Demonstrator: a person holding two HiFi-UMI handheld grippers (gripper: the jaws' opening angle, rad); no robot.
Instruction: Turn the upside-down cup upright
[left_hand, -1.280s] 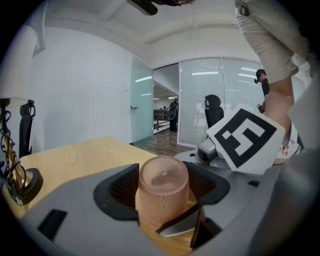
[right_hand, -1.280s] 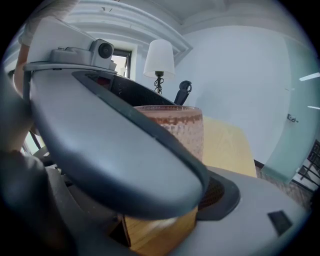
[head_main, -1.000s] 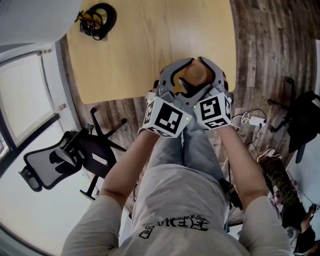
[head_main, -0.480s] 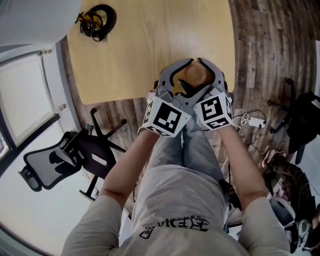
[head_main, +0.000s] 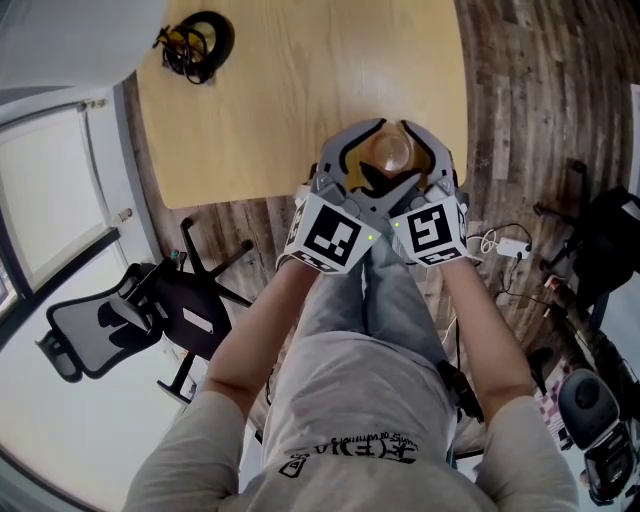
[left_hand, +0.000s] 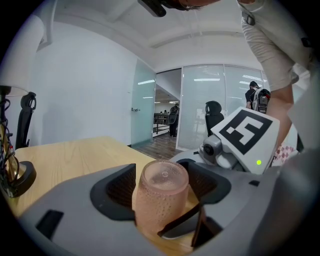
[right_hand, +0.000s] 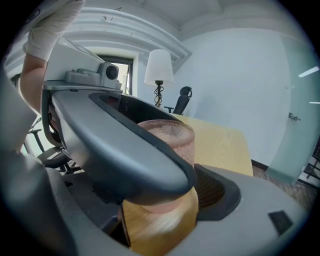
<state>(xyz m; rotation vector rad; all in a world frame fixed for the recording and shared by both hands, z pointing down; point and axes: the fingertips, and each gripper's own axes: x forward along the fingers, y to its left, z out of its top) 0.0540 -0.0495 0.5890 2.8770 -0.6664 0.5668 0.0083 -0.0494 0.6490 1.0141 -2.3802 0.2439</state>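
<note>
Now the upside-down pink dimpled plastic cup (left_hand: 161, 200) stands base-up inside both grippers: the left gripper (left_hand: 162, 169), jaws just opening wider, brackets it loosely; the right gripper (right_hand: 159, 172) grips it

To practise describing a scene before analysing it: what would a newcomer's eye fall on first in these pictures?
A pink, dimpled cup stands upside down at the near edge of the wooden table. The left hand-held gripper and right hand-held gripper bracket it from both sides, their black-and-white marker cubes side by side just below in the head view.
</note>
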